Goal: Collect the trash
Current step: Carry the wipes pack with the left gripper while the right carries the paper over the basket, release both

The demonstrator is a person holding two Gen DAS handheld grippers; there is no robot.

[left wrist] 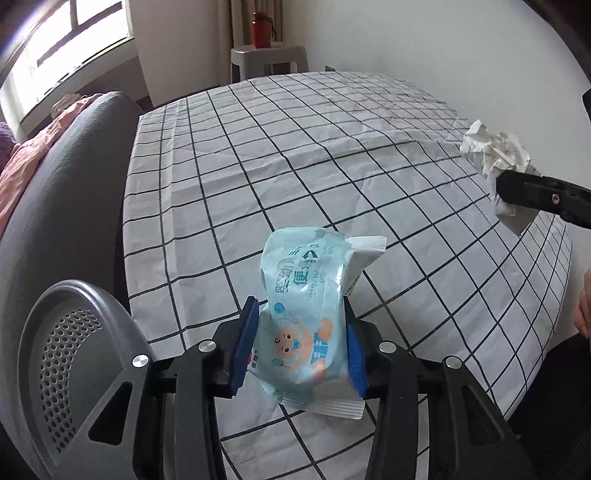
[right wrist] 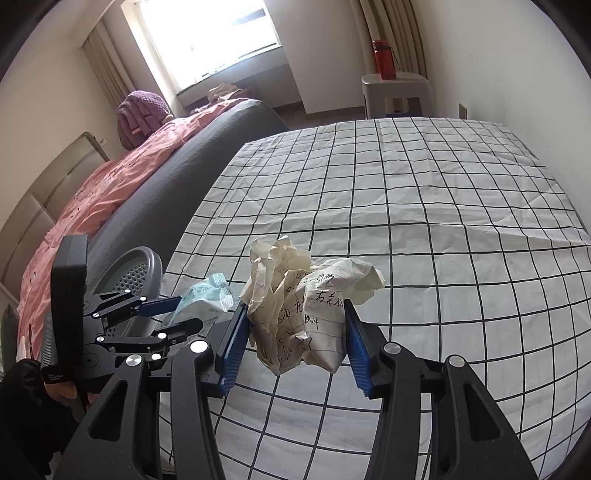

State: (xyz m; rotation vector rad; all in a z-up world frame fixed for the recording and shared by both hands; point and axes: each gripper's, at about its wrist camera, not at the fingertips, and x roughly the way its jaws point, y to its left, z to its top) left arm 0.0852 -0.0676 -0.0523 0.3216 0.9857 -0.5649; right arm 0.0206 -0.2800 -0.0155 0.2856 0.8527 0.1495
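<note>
My left gripper (left wrist: 300, 341) is shut on a light blue baby-wipes packet (left wrist: 308, 314) and holds it above the checked tablecloth (left wrist: 295, 155). My right gripper (right wrist: 295, 341) is shut on a crumpled ball of lined paper (right wrist: 306, 302) with handwriting, also above the cloth. In the left wrist view the paper ball (left wrist: 493, 151) shows at the right edge, with one black finger of the right gripper (left wrist: 532, 192) over it. In the right wrist view the left gripper (right wrist: 177, 314) and its packet (right wrist: 203, 299) show at the left.
A grey perforated bin (left wrist: 62, 369) stands beside the table's left edge and shows in the right wrist view (right wrist: 136, 273) too. A dark sofa back (left wrist: 66, 192) with pink bedding (right wrist: 110, 199) runs along the left. A red bottle (left wrist: 261, 29) stands on a stool (left wrist: 269, 61) at the back.
</note>
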